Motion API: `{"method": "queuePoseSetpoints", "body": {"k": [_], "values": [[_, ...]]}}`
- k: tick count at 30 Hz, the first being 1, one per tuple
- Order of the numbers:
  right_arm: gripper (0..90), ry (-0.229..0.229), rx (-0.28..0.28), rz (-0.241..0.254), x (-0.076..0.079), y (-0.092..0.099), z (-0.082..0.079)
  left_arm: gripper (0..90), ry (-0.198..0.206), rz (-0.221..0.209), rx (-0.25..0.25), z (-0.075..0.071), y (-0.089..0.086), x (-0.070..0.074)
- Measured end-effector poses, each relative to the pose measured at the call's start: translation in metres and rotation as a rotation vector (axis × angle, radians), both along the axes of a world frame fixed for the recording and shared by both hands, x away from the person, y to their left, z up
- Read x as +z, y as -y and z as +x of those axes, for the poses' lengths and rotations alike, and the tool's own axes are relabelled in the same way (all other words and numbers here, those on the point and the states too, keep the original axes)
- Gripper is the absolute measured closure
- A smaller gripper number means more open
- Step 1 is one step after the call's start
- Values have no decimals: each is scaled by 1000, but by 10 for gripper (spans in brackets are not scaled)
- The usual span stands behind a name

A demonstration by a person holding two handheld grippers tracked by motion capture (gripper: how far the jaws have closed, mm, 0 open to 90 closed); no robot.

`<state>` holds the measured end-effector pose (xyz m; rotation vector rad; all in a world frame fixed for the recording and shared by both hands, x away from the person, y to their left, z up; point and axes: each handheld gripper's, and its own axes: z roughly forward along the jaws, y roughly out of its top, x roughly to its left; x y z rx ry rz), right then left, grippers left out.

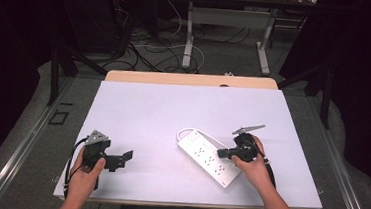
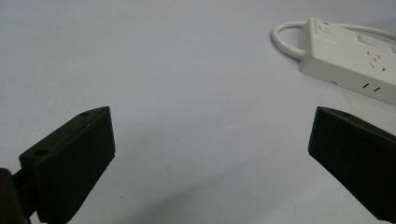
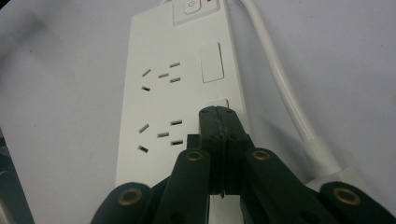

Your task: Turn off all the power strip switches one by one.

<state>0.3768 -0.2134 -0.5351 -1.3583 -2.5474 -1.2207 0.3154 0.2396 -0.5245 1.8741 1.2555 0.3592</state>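
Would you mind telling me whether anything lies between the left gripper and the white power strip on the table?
Nothing visible does. The left gripper points with open jaws across a bare stretch of table toward the power strip. The right gripper, jaws shut, is already over the strip, at one of its small switches.

One white power strip (image 1: 210, 157) is counted on the counter (image 1: 148, 111), with one white cable (image 1: 187, 131) looped at its far end. Two sets of tongs are counted, the left tongs (image 1: 121, 158) and the right tongs (image 1: 224, 151), each held in one of two hands. On the strip, two socket groups, two rocker switches and one main button (image 3: 189, 6) are counted in the right gripper view.
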Motion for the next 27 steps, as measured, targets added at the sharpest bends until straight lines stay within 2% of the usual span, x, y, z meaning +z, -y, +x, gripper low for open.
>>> {"method": "queuePoseSetpoints", "body": {"k": [4,7,8,11,20,22,23,27], "values": [[900,0,1,-8,1,-1,0,9,22,-2,12,0,0,-1],[900,-4,1,-8,1,0,-1,8,21,-2,12,1,0,-1],[900,0,-1,-12,1,1,-1,9,8,2,2,0,-1,0],[900,-1,-1,-10,2,2,-2,9,21,-3,12,0,0,-1],[900,17,-3,2,8,7,-6,9,22,-2,13,0,0,-1],[900,15,-4,-11,9,9,-7,9,4,4,-2,0,-1,1],[900,12,-4,-9,10,9,-8,9,15,2,2,0,-1,0],[900,15,-6,-6,11,12,-11,9,2,-5,7,-1,-1,1]]}}
